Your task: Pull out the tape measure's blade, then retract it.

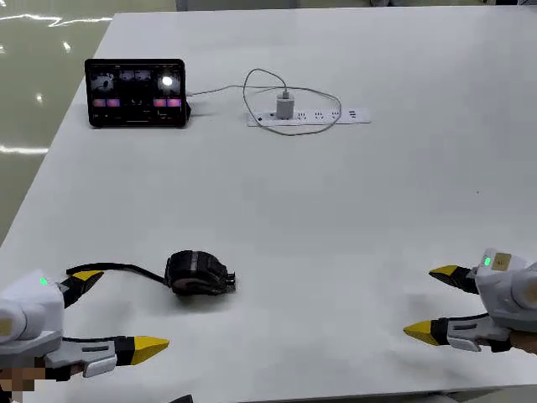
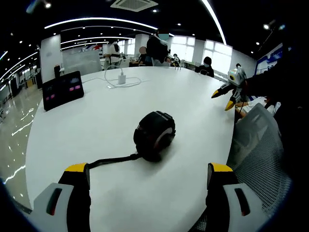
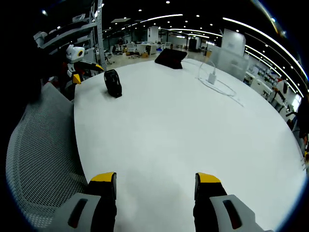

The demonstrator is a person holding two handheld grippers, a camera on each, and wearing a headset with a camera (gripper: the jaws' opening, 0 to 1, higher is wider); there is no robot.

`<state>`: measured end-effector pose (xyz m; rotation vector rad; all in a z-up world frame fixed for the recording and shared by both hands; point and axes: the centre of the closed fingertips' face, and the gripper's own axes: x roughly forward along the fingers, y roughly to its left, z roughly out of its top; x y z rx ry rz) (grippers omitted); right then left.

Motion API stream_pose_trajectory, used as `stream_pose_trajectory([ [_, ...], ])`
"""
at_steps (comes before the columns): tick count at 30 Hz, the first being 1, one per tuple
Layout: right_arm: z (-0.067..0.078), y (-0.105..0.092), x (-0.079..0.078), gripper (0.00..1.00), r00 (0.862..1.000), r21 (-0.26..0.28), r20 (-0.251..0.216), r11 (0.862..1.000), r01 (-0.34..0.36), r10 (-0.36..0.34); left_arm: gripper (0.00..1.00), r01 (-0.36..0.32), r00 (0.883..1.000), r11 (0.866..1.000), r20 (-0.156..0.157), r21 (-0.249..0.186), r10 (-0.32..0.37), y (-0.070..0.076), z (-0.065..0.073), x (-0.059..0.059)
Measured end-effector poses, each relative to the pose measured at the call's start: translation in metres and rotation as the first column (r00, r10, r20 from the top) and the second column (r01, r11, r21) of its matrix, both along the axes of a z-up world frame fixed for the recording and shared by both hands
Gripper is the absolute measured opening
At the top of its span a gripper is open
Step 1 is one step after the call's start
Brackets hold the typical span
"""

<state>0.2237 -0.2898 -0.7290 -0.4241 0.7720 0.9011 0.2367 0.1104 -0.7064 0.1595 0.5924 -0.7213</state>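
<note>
Head view, tape measure (image 1: 199, 273) near left gripper (image 1: 130, 308), jaws spread

White desk (image 1: 352, 210), plain surface. Tablet (image 1: 135, 92), screen lit, stands propped at the far side, well ahead of the left tongs (image 1: 126, 308). Power strip (image 1: 309, 117) lies flat, far ahead, between the lines of the left and the right tongs (image 1: 424, 301). White charger (image 1: 285, 107) is plugged into it; cable (image 1: 220, 87) runs to the tablet. Grey mesh chair (image 3: 38, 145) stands at the near desk edge, beside the tongs.
</note>
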Motion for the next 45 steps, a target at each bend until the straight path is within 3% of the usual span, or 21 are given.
stream_pose_trajectory([
  [5,0.005,-0.013,-0.001,0.73,1.0,0.01,0.006,1.0,0.015,-0.015,0.99,-0.004,1.0,1.0,-0.01,0.012,0.004,0.003,-0.002,0.001],
  [8,0.011,-0.012,-0.003,0.8,0.999,0.045,0.014,0.998,0.045,-0.046,0.99,0.01,1.0,0.997,-0.022,0.076,-0.008,0.009,-0.01,-0.002],
  [10,0.017,-0.013,-0.004,0.85,0.998,0.06,0.043,0.997,0.049,-0.051,0.99,0.018,1.0,0.997,-0.023,0.077,-0.017,0.009,-0.013,-0.003],
  [12,0.015,-0.019,-0.005,0.91,0.997,0.049,0.068,0.998,0.037,-0.04,0.99,0.016,0.999,0.997,-0.039,0.076,-0.013,0.011,-0.015,-0.005],
  [14,0.01,-0.025,-0.008,0.99,0.997,0.041,0.049,0.998,0.049,-0.051,0.99,0.018,0.999,0.996,-0.039,0.087,-0.014,0.012,-0.017,-0.006],
  [16,0.004,-0.034,-0.011,0.99,0.996,0.023,0.012,0.996,0.085,-0.085,0.99,0.018,0.999,0.996,-0.044,0.087,-0.014,0.013,-0.017,-0.007],
  [22,0.01,-0.032,-0.012,0.99,0.996,0.057,0.034,0.995,0.077,-0.079,0.99,-0.004,1.0,0.997,-0.022,0.074,0.006,0.015,-0.011,-0.002],
  [38,0.012,-0.034,-0.012,0.99,0.997,0.044,0.063,0.998,0.05,-0.053,0.99,-0.015,1.0,0.997,0.003,0.073,0.015,0.019,-0.004,-0.003],
  [41,0.013,-0.031,-0.016,0.99,0.998,0.056,0.038,0.997,0.049,-0.051,0.99,-0.01,1.0,0.998,0.001,0.068,0.01,0.017,-0.003,-0.004],
  [42,0.014,-0.03,-0.017,0.99,0.998,0.056,0.031,0.997,0.049,-0.051,0.99,-0.012,1.0,0.998,-0.025,0.058,0.013,0.015,-0.003,-0.005],
  [45,0.018,-0.031,-0.016,0.99,0.998,0.054,0.014,0.997,0.062,-0.063,0.99,-0.013,0.999,0.997,-0.039,0.079,0.016,0.016,-0.001,-0.004],
])
